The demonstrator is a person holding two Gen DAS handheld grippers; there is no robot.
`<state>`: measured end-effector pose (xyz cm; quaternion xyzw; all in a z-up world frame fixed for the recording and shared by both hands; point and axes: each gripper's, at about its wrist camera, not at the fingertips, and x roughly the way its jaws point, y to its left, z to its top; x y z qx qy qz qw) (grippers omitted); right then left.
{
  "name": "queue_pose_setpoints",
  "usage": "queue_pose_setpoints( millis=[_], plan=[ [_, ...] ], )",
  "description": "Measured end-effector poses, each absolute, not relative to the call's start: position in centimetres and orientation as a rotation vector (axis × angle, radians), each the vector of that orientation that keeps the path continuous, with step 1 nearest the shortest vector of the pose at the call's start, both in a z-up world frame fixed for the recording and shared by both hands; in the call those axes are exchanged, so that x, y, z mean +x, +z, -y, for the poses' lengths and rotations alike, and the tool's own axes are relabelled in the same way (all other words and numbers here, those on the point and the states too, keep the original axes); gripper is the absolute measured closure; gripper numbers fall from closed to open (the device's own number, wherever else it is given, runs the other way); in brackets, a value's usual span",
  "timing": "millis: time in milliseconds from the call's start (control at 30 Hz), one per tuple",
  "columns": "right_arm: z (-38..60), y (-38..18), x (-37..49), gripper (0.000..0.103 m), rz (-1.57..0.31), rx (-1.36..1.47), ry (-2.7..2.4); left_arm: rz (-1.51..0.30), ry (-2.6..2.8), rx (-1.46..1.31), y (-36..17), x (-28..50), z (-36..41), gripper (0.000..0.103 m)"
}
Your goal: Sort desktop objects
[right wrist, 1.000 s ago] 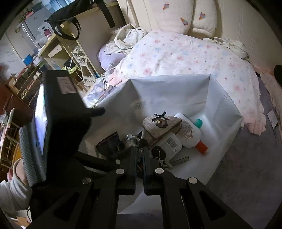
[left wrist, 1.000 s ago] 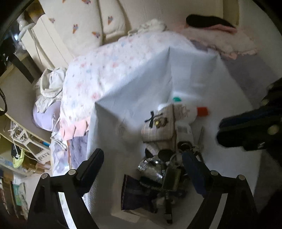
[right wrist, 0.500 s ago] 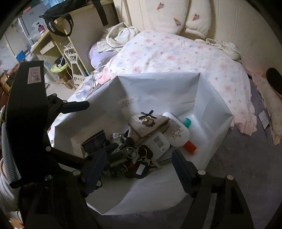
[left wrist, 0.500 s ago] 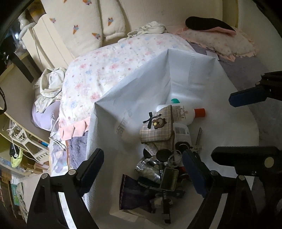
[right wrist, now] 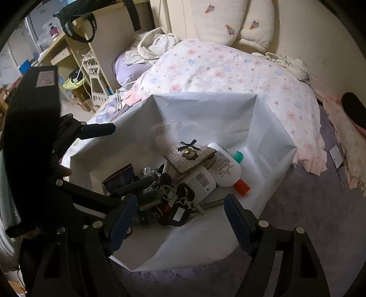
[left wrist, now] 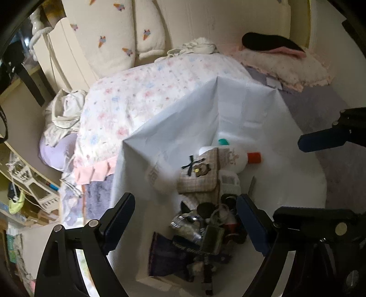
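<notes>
A floral quilt [right wrist: 224, 68] is spread behind; two ice-cream-patterned pillows [right wrist: 231, 20] are propped beyond it, and a wooden desk [right wrist: 68, 50] is seen left of it.

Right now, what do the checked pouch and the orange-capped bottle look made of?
Checked pouch: woven fabric, matte; plaid weave, ribbon bow and stitched-on bear patch suggest cloth. Orange-capped bottle: probably plastic, smooth with a slight sheen; opaque white body, printed label, moulded cap.

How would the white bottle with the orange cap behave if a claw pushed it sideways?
The bottle lies on its side with a rounded body, so it would probably roll rather than slide. Its smooth plastic looks slippery for pads. It leans against the checked pouch and a second bottle, so pushing it may shift those too.
</notes>
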<state>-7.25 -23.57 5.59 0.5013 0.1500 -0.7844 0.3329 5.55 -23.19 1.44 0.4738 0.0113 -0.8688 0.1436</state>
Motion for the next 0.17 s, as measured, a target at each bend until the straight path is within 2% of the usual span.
queue_pose_setpoints(
  millis=[67, 167],
  plan=[
    [23.28, 5.67, -7.50, 0.026, -0.378, 1.319, -2.055, -0.057, -2.530, 1.335, 1.42, 5.67, 23.11, 0.013],
    [23.01, 5.65, -7.76, 0.026, -0.353, 1.333, -2.058, 0.015, -2.531, 1.318, 1.42, 5.61, 22.33, 0.013]
  ],
)
